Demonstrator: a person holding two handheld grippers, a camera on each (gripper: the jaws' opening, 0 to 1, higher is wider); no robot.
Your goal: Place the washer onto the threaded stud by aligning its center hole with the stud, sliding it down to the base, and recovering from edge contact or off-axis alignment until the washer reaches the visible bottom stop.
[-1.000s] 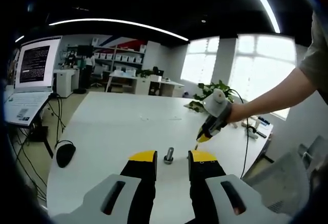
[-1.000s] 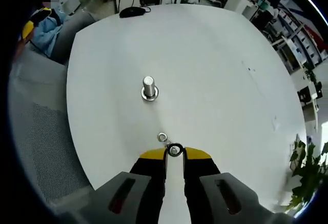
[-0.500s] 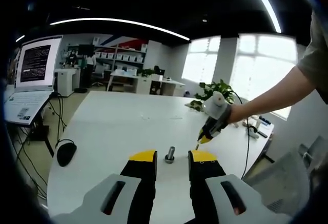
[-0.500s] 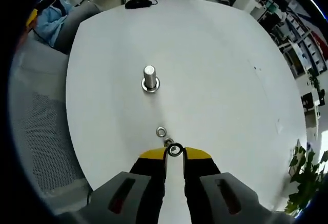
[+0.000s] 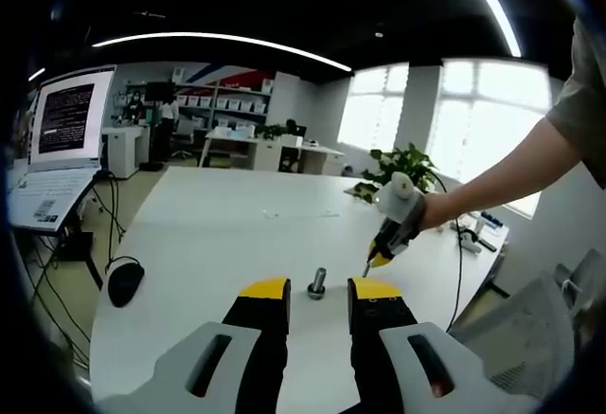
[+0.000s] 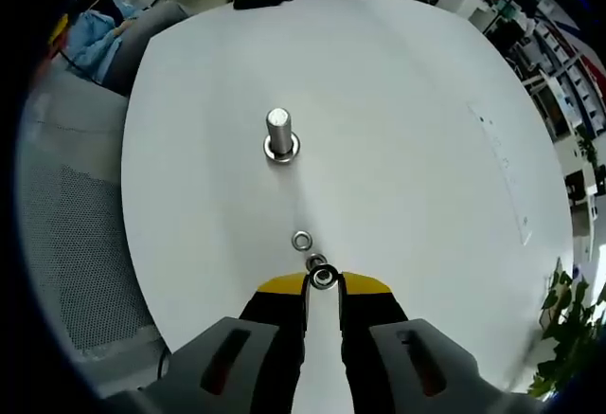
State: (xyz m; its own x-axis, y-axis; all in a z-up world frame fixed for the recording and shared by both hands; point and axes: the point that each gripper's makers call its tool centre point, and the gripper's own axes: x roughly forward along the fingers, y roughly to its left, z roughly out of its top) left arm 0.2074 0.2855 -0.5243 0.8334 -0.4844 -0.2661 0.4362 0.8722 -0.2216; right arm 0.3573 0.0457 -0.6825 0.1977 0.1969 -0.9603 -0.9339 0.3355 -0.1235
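In the right gripper view, the right gripper (image 6: 323,279) sits at the bottom centre with its yellow-tipped jaws pinched on a washer (image 6: 323,277), held above the white table (image 6: 407,149). Two more small rings (image 6: 302,240) lie on the table just above it, and the threaded stud (image 6: 280,133) stands upright well apart, in the upper middle. In the left gripper view, the left gripper (image 5: 317,289) at the bottom has its jaws parted and holds nothing, with the stud (image 5: 316,283) seen between the tips and the right gripper (image 5: 377,257) just right of it.
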